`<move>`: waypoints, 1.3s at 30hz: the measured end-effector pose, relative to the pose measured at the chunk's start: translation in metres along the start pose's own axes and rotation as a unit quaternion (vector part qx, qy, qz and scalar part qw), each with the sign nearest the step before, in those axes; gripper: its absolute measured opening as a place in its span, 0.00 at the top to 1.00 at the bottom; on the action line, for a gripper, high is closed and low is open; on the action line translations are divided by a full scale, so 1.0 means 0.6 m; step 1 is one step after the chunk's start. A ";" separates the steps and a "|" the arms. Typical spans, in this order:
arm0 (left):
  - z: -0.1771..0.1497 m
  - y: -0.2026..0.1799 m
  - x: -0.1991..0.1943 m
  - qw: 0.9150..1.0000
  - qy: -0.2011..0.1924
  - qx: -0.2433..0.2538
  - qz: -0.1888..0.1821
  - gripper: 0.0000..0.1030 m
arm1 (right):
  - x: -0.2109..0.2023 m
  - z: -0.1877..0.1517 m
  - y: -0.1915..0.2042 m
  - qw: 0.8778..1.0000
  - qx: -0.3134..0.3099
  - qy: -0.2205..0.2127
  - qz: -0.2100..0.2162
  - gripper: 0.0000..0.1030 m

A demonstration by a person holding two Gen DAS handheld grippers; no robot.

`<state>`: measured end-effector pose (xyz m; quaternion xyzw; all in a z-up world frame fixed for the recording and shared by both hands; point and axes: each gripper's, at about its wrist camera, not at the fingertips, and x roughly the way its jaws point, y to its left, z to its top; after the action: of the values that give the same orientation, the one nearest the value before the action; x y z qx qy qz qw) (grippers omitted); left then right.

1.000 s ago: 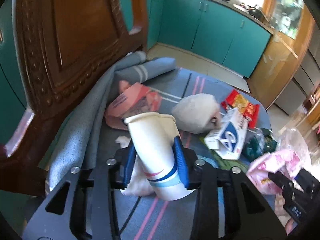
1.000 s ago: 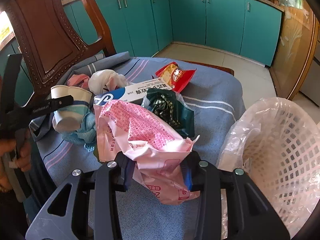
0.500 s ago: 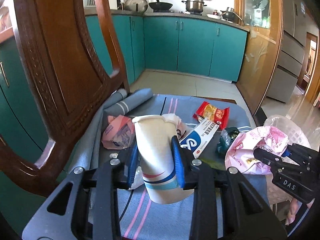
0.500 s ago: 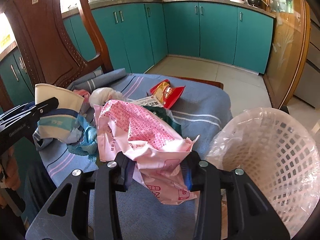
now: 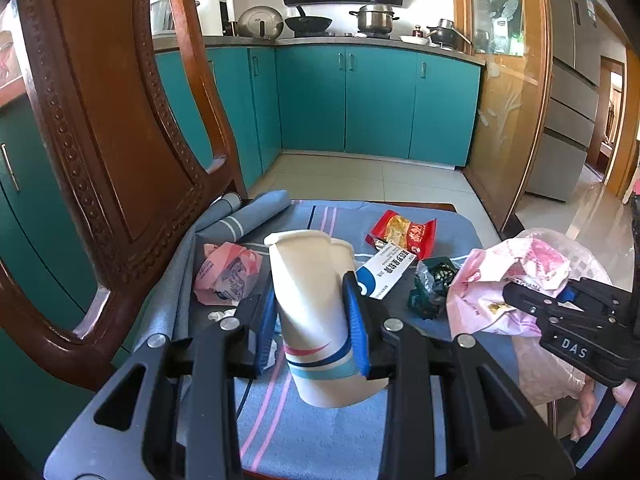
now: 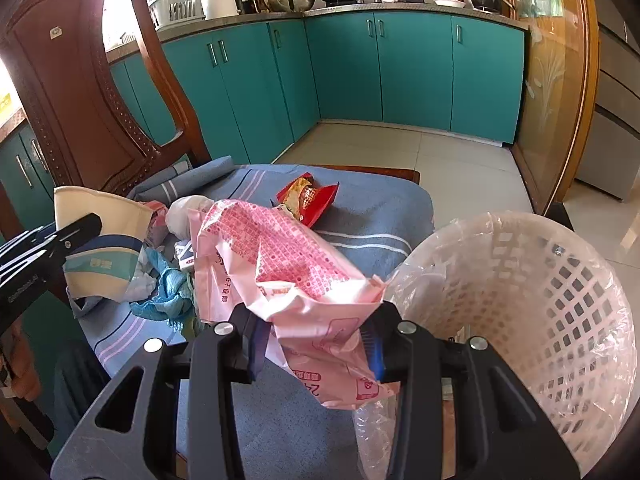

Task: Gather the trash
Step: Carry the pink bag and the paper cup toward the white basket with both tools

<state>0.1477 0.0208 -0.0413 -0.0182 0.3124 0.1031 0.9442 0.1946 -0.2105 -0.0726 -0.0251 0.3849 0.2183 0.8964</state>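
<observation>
Chair [image 5: 92, 152]: dark carved wood, its back seen at the left of both views; the seat is covered by a blue striped cloth [image 6: 372, 216], on which the trash is scattered.

Basket [image 6: 560, 304]: white lattice plastic, lined with a clear bag, placed beside the seat at the right, its mouth tilted toward the right wrist camera.

Pink bag [image 6: 280, 264]: large crumpled wrapper with red print, raised off the cloth and clamped between the blue pads of the right gripper [image 6: 316, 344]; its free end is seen just beside the basket rim. In the left view the same bag [image 5: 504, 280] is seen pinched at the tip of that gripper [image 5: 520, 292].

Cup [image 5: 316, 320]: white paper, with red, navy and light-blue bands, held upright between the pads of the left gripper [image 5: 312, 328], which is closed on its sides; it is lifted above the cloth. A second rim is visible just behind the first, so it may be two cups nested.

Left on the cloth, well apart from the basket:
- red snack packet [image 5: 404, 232], far edge;
- white-and-blue box [image 5: 382, 272], just behind the cup;
- dark green wrapper [image 5: 432, 284], between box and pink bag;
- small pink wrapper [image 5: 228, 272], crumpled, near the chair back;
- white wad [image 6: 184, 216];
- blue crumpled scrap [image 6: 172, 292], under the cup.
</observation>
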 end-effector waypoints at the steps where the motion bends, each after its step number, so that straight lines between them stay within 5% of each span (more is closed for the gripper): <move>1: -0.001 -0.001 0.000 1.000 0.000 0.001 0.000 0.68 | 0.000 0.000 0.002 1.000 -0.002 0.000 0.000 0.61; 24: -0.004 0.006 -0.002 1.000 0.004 0.002 0.001 0.68 | 0.012 -0.004 0.019 1.000 -0.022 0.010 0.000 0.61; 39: -0.001 0.006 -0.018 1.000 -0.008 -0.001 -0.008 0.68 | -0.031 0.007 -0.037 0.999 0.035 -0.036 -0.012 0.61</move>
<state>0.1380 0.0222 -0.0350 -0.0211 0.3048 0.0959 0.9473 0.1954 -0.2368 -0.0591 0.0089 0.3597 0.1946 0.9125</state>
